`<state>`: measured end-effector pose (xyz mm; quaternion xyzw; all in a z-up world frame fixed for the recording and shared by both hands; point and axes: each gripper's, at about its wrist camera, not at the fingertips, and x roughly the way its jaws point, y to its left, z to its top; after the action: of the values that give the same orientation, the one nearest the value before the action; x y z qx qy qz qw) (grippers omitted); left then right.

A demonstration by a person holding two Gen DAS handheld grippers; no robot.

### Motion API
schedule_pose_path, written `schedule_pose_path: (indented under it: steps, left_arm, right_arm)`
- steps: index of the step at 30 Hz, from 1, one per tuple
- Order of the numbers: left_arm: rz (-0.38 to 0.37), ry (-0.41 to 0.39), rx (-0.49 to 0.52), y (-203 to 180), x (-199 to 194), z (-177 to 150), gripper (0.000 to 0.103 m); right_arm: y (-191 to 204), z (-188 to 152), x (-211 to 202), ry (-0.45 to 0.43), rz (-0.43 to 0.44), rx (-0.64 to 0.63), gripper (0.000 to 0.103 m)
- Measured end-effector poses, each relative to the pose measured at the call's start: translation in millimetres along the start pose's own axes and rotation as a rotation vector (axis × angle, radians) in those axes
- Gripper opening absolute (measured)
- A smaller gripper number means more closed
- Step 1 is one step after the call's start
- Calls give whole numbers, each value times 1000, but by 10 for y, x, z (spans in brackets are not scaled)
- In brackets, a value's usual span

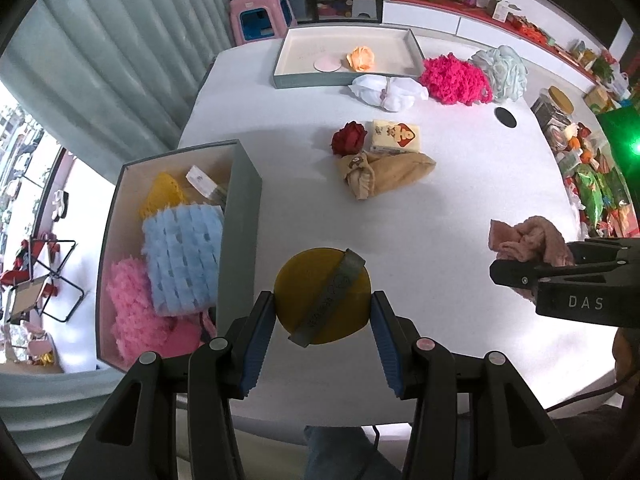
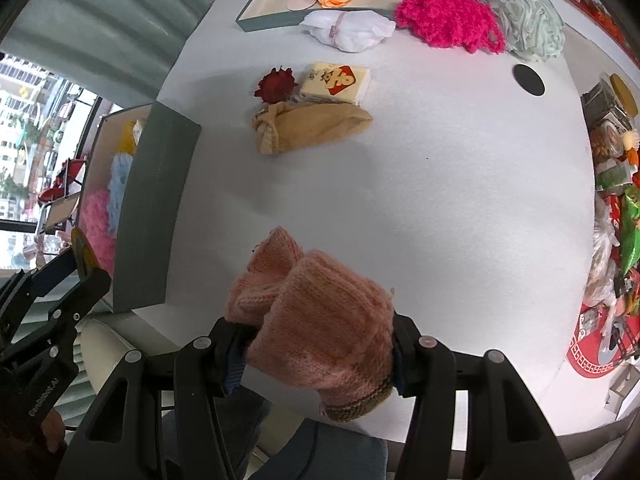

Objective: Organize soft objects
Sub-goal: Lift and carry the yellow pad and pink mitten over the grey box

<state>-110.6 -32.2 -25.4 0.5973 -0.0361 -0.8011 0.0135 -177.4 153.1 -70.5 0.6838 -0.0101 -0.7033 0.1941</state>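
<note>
Over at the table's left edge sits a deep gray box [image 1: 240, 216] w/ soft stuff inside: a yellow net piece [image 1: 162, 196] at the back, a fluffy blue cloth [image 1: 184, 256] in the middle, a fluffy pink cloth [image 1: 134, 304] nearest the camera. Just right of that box, the left gripper [image 1: 323, 318] points steeply down, its blue pads [image 1: 260, 340] clamped on both sides of a round yellow sponge [image 1: 320, 300] w/ a gray band across it. Sponge is held above the white table [image 1: 440, 220], beside the box wall, not inside it.

Mid-table: a red fabric rose [image 1: 349, 138] touching a yellowish tissue pack [image 1: 396, 136], and a tan knit pouch [image 1: 384, 176] right in front of both. Farther back, a shallow tray [image 1: 308, 80] holds a pink round pad [image 1: 328, 64] and an orange fabric flower [image 1: 361, 58]. A white tied bundle [image 1: 386, 90] lies against the tray's front-right corner, then a hot-pink fuzzy heap [image 1: 452, 80], then a pale mint bath pouf [image 1: 502, 70]. A black disc [image 1: 505, 117] sits on the tabletop near those.

On the right, the right gripper [image 2: 316, 354] is closed on a pink knit cloth [image 2: 316, 316], bunched between the fingers and lifted clear of the table near its front edge. Right-side shelf clutter is too blurred to ID.
</note>
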Motion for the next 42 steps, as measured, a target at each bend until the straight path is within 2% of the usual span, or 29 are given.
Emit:
schedule_pose_path:
  steps: [5,12,16,28,37,42]
  left_arm:
    - [-20,-36,29,171,-22,65,50]
    - [-44,-44,55,402,25,11,50]
    - [-59,-70,42,603,-20,-21,50]
    - [-41,-101,-132,1350,-11,-213,50]
    - [-6,-63,-351,2051,146,-513,50]
    - [6,-46,-416,2302,243,-606,50]
  right_arm:
    - [81,-3,-25,-24,-23,42,59]
    - [283,-52,7,-42,-60,76,59]
    - [446,-84,50,-36,-78,90,59]
    - [1027,68,94,-32,-131,8,60]
    - [1723,273,227,-10,-143,-150,60]
    - [2177,391,272,-16,-124,-254,60]
